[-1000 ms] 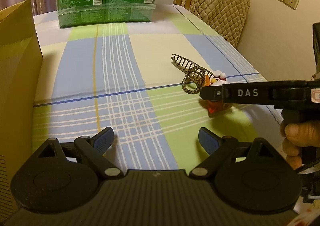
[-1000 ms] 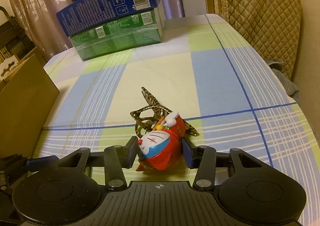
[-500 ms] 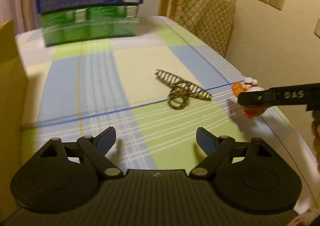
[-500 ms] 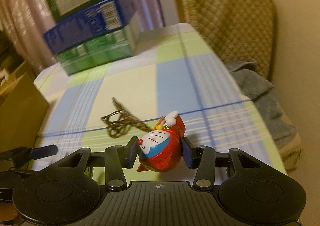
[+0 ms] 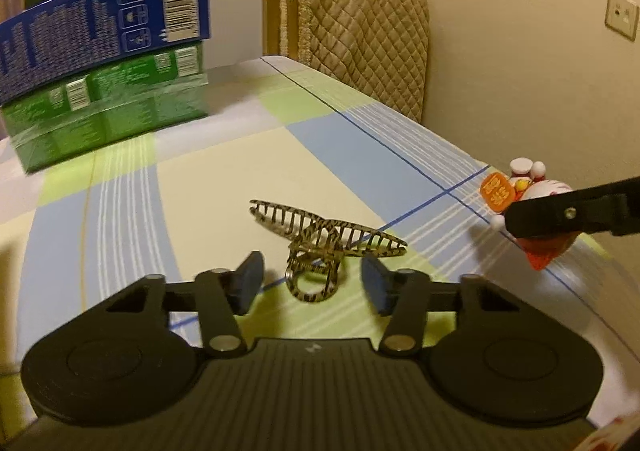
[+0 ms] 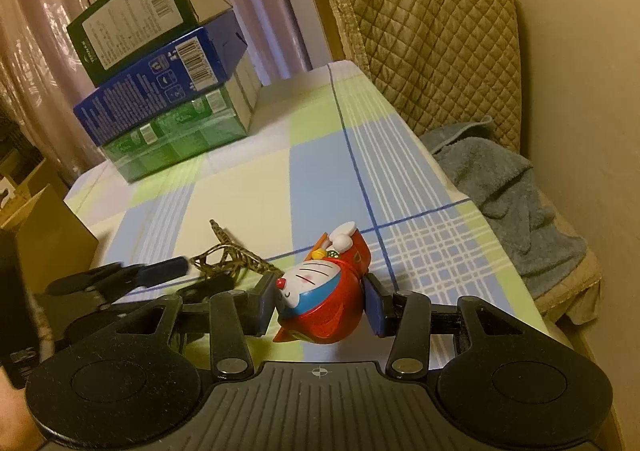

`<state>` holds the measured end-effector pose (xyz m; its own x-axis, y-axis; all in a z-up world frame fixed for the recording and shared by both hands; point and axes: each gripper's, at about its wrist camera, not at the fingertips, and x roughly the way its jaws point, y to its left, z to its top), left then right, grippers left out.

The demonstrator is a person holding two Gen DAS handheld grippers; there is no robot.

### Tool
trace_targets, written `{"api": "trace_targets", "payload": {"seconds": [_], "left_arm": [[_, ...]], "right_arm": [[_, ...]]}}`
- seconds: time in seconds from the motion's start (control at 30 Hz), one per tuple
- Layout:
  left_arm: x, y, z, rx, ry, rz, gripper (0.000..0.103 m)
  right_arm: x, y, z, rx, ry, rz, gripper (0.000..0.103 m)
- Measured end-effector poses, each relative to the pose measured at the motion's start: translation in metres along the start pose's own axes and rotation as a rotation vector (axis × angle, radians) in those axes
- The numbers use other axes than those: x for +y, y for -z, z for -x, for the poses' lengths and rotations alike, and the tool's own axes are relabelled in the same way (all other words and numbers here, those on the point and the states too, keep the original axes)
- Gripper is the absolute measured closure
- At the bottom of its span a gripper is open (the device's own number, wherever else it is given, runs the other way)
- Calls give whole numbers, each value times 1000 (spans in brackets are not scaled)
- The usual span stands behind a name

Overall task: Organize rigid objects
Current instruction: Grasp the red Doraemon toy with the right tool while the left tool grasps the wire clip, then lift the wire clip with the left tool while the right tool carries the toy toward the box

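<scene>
Hair claw (image 5: 320,247) between closing left gripper (image 5: 312,283) fingers.

Three stacked boxes (image 6: 168,91) sit on the plaid tablecloth (image 5: 224,155) beside a quilt-covered chair (image 6: 436,39).

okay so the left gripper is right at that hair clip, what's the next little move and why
Probably finish closing the left gripper on the hair clip. Its jaws have just been closing, the clip's looped handle sits between the pads, but gaps show on both sides, so nothing is gripped yet.
</scene>
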<state>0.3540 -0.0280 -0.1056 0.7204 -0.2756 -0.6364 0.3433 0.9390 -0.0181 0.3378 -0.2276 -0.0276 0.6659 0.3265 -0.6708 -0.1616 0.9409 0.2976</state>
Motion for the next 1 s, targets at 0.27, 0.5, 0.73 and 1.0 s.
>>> {"api": "trace_targets", "payload": {"seconds": [0.27,0.5,0.73,1.0], "left_arm": [[-8,-5,-13,6,-1,-52,77],[-16,11,15,48,-19,-37,78],[-25,47,67,86,-43,-23,78],[-45,63,93,50,-53,-96,77]], "right_arm": [[-2,0,-3,10,8,-9,61],[2,2,0,7,7,-1,61],[16,13,19,2,-26,-2,61],[26,30,51,-18,-64,-25,61]]}}
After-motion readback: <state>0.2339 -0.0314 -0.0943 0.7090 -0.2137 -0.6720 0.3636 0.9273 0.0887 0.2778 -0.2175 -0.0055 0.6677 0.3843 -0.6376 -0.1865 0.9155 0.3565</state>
